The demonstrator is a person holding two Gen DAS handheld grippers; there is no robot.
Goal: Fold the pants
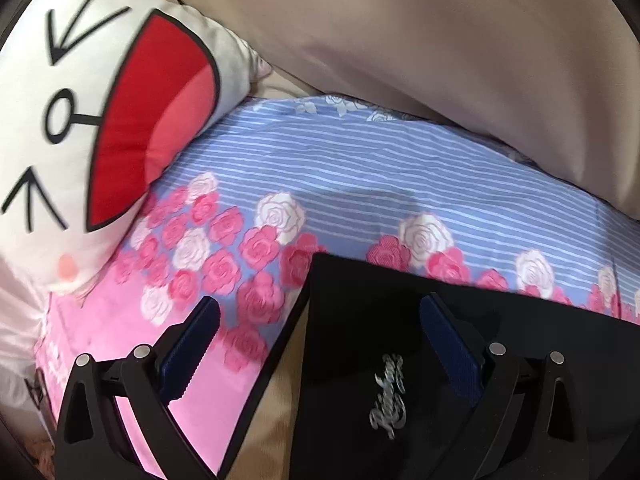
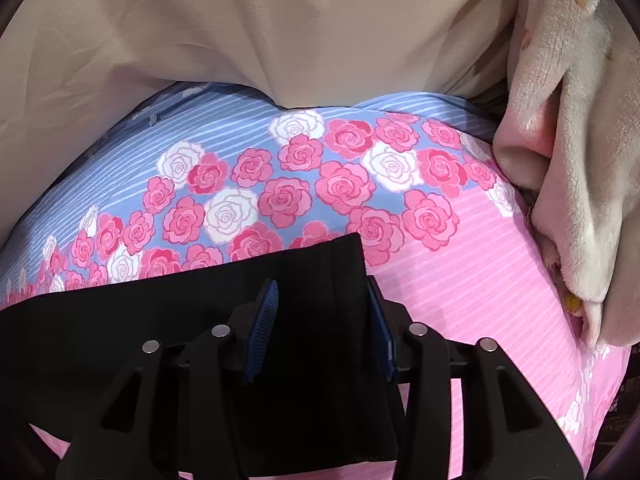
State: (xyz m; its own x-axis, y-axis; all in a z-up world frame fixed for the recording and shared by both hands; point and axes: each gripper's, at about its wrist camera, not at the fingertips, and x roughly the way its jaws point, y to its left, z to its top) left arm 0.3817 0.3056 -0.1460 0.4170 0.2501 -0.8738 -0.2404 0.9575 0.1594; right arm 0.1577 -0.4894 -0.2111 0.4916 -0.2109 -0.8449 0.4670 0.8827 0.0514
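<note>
Black pants (image 2: pixel 200 312): flat on the rose-print bedsheet (image 2: pixel 460 280), long axis spanning both grippers. Left gripper (image 1: pixel 320 344) wide open over one corner; right gripper (image 2: pixel 324 328) open, straddling the opposite edge.

The pants (image 1: pixel 400 320) lie on the bedsheet (image 1: pixel 320 168), pillow (image 1: pixel 100 120) to their left, blanket (image 2: pixel 568 160) to their right.
</note>
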